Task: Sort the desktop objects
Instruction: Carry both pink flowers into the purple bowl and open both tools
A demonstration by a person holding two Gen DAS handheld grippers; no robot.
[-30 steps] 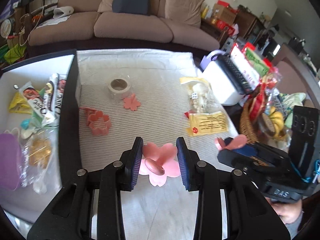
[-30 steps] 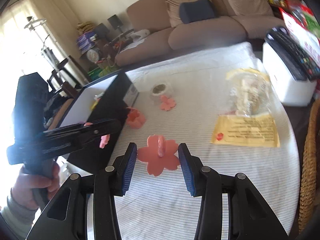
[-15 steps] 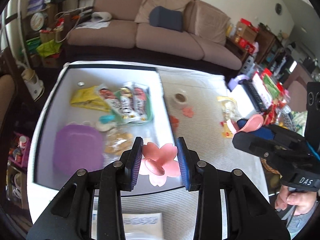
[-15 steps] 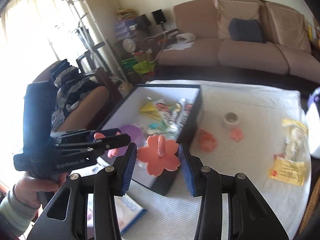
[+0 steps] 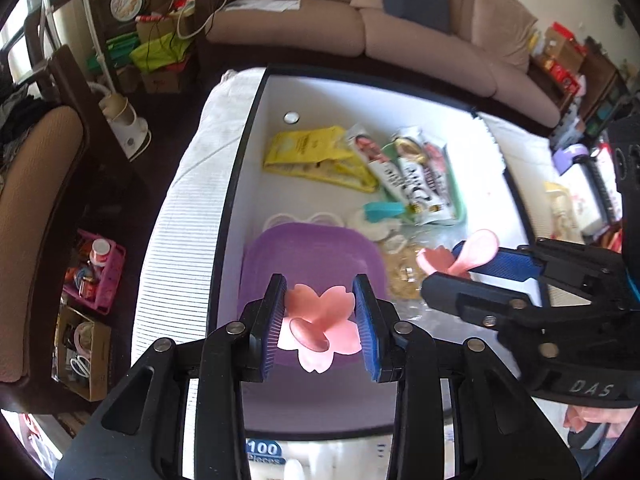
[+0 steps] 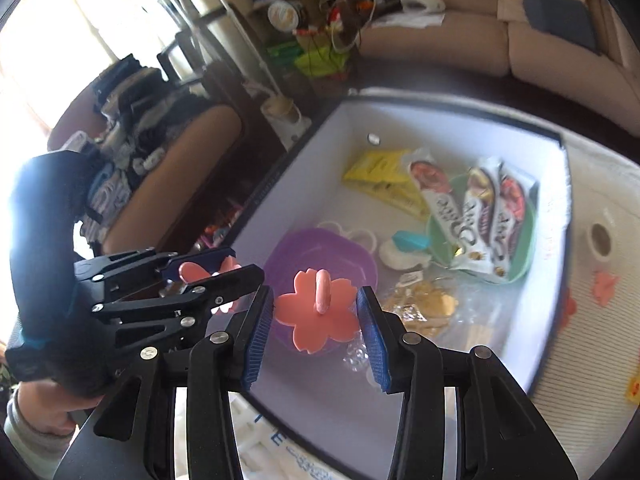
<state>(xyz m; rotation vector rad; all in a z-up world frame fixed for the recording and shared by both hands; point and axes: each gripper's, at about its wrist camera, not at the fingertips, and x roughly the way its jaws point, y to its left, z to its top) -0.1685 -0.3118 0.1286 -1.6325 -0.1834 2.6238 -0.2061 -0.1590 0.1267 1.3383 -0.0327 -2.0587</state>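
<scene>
A second ago both tongs were hanging over the striped surface with the box off to the side; now both are hanging over the open box (image 5: 256, 128), and the loose flower pieces and tape roll (image 6: 600, 240) are lying behind, off to the right on the cloth.

The left tongs (image 5: 320, 316) are clenched on a pale pink flower piece (image 5: 320, 320), its petals pressing against both blue pads and its stub knob facing the camera. The piece is hanging directly above the purple dish (image 5: 312, 252) in the near left part of the box. The right tongs (image 6: 316, 316) are grasping a deeper pink flower piece (image 6: 316, 312) by its petal edges, a ring-shaped handle sticking up from its middle; it is hovering over the right edge of the same purple dish. The two tongs are sitting close side by side, the left ones just to the left in the right wrist view.

Inside the box, a yellow packet (image 5: 312, 152), candy wrappers (image 5: 416, 172) in a green tray (image 6: 524, 240), a teal clip (image 5: 380, 210) and a clear snack bag (image 6: 424, 304) are filling the far and right parts. The black rim is running close below both tongs, and bare white floor is showing along the near wall and the far left corner.
</scene>
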